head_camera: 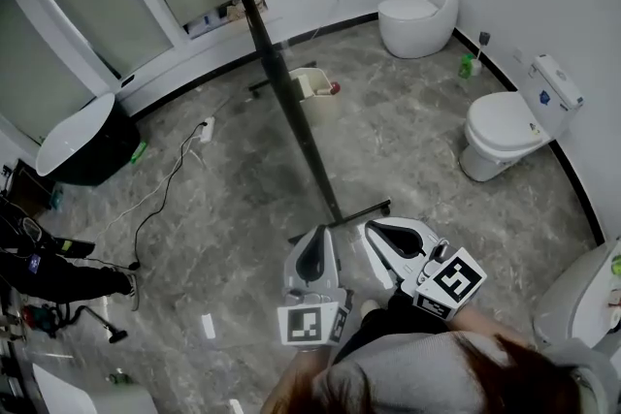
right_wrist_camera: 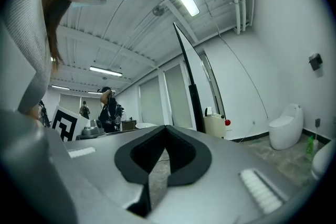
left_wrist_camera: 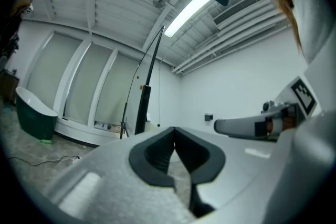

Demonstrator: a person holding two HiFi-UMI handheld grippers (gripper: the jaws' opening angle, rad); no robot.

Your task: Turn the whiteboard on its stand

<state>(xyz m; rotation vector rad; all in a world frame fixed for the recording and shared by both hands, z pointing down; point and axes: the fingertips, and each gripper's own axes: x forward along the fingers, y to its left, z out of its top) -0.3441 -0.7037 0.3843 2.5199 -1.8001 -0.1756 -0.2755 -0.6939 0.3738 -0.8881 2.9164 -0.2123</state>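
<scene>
From the head view the whiteboard shows edge-on as a long dark bar running from the top down to its stand foot on the floor. My left gripper and right gripper are side by side just short of that foot. Both point at it, apart from the board, shut with nothing between the jaws. In the left gripper view the shut left gripper faces the board's edge, with the right gripper beside it. Ahead of the shut right gripper in its own view, the board rises tall.
A toilet and a round toilet stand along the right wall. A dark bathtub is at the left. A small bin sits behind the board. A cable with power strip crosses the marble floor. A person is at far left.
</scene>
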